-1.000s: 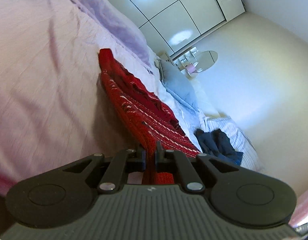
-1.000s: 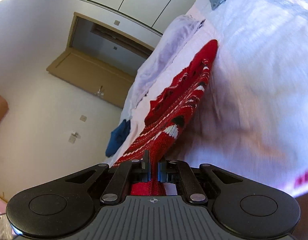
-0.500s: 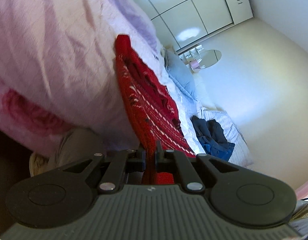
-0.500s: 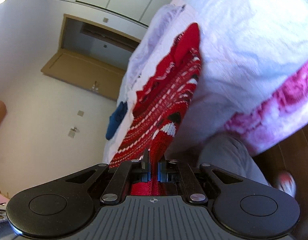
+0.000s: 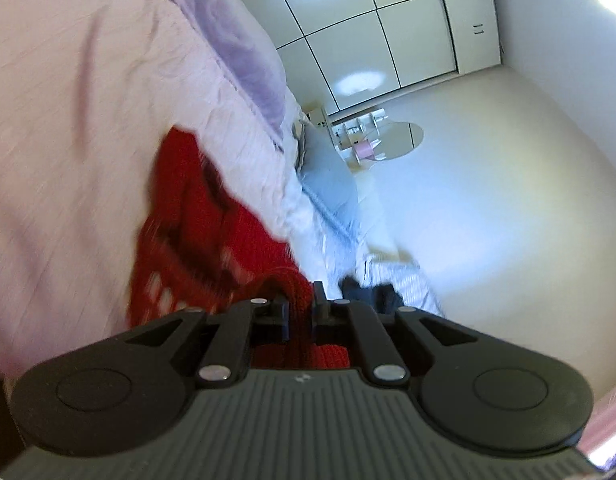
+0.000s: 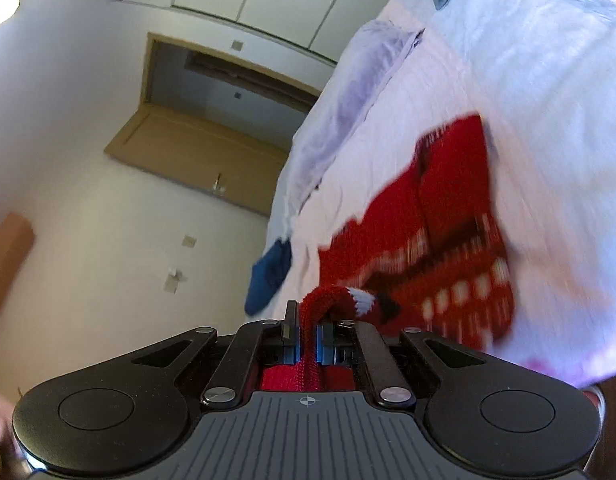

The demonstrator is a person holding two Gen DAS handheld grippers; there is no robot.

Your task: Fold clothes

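Knitwear was pinched in both claws: the left gripper and right gripper each clamped a bunched, ribbed edge of the red sweater, which lay blurred across the pale, crinkled bedspread. Judging by this, carrying both edges level and at matched tension would keep the thick, white-patterned knit from sagging or twisting.

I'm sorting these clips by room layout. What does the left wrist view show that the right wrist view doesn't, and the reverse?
Only the left wrist view shows the round mirror on the far wall and a dark garment on striped bedding. Only the right wrist view shows the open wooden door and a blue garment. Both show the red sweater on the pale bedspread, and white cupboards. The left gripper and right gripper each have jaws pinching it.
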